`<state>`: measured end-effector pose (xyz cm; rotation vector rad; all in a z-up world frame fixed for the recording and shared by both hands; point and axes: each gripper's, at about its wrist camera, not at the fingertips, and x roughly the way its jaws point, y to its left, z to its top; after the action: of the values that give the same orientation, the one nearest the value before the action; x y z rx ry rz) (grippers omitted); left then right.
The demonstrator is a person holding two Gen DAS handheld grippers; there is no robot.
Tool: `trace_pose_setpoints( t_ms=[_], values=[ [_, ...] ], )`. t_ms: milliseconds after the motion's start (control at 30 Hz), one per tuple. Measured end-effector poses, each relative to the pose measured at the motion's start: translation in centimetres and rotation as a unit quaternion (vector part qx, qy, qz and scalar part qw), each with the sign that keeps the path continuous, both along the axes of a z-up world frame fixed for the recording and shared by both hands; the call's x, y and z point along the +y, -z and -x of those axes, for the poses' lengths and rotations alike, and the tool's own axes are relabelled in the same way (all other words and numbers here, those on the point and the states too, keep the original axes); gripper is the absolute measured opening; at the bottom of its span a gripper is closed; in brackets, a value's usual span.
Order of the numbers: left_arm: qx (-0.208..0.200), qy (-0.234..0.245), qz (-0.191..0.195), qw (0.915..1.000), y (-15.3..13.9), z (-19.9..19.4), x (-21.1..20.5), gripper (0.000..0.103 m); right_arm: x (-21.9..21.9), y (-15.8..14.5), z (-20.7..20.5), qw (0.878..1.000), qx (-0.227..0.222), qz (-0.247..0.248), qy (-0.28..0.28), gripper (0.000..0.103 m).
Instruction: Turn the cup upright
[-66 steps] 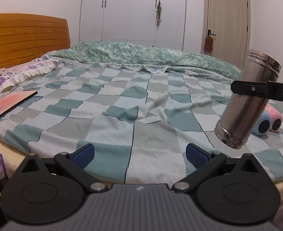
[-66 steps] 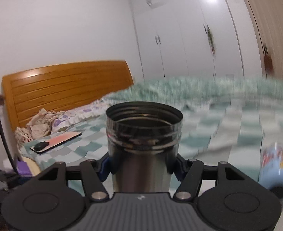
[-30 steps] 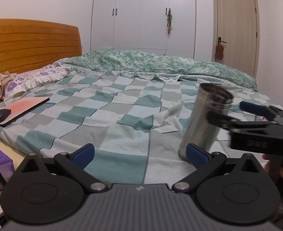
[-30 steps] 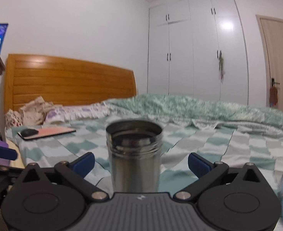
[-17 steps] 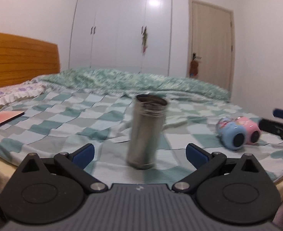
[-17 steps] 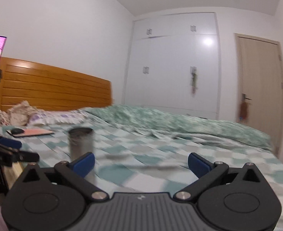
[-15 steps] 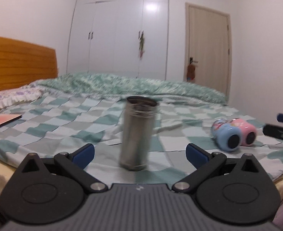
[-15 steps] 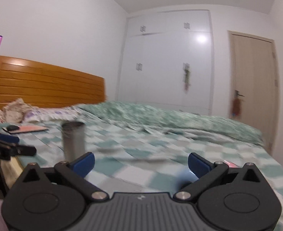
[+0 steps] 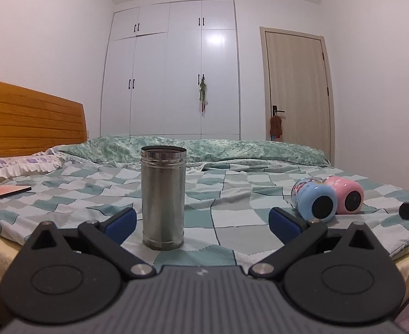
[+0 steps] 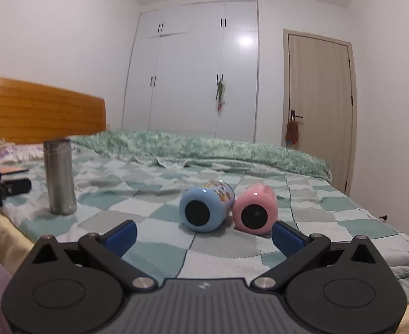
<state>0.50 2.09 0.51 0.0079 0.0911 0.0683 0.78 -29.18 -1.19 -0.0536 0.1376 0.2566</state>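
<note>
Steel cup (image 9: pixel 163 197) stands upright on the checkered bedspread (image 9: pixel 232 217) near the front edge of the bed, its open mouth up and its base flat on the fabric. In the left wrist view it sits just beyond the left tool (image 9: pixel 203 220), closer to the left blue fingertip than to the right one — nothing touches it. That tool's jaws are spread wide and hold nothing.

The right tool (image 10: pixel 204 235) is likewise spread apart and empty. Straight ahead of it lie two small cups on their sides, a blue cup (image 10: pixel 205 208) and a pink cup (image 10: pixel 256 213), touching side by side with their dark round ends facing the camera. From this view the steel cup (image 10: pixel 59 176) stands well off to the left, apart from the pair.

Behind the bed are a wooden headboard (image 9: pixel 31 117), a white wardrobe (image 9: pixel 173 69) and a closed door (image 9: pixel 297 89).
</note>
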Motion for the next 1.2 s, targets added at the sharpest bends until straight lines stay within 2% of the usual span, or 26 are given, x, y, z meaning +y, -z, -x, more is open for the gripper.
trace_pose_setpoints(
  t_ms=[267,500,1200],
  values=[
    [0.0,0.004,-0.012,0.9999,0.2,0.7,-0.3,0.103,0.1,-0.1,1.0,1.0,-0.015,0.001,0.018,0.103],
    [0.006,0.0,-0.002,1.0,0.2,0.7,0.2,0.103,0.5,0.0,1.4,0.999,-0.023,0.016,0.024,0.103],
    [0.002,0.002,-0.002,1.0,0.2,0.8,0.0,0.103,0.5,0.2,1.3,0.999,-0.019,0.018,0.025,0.103]
  ],
)
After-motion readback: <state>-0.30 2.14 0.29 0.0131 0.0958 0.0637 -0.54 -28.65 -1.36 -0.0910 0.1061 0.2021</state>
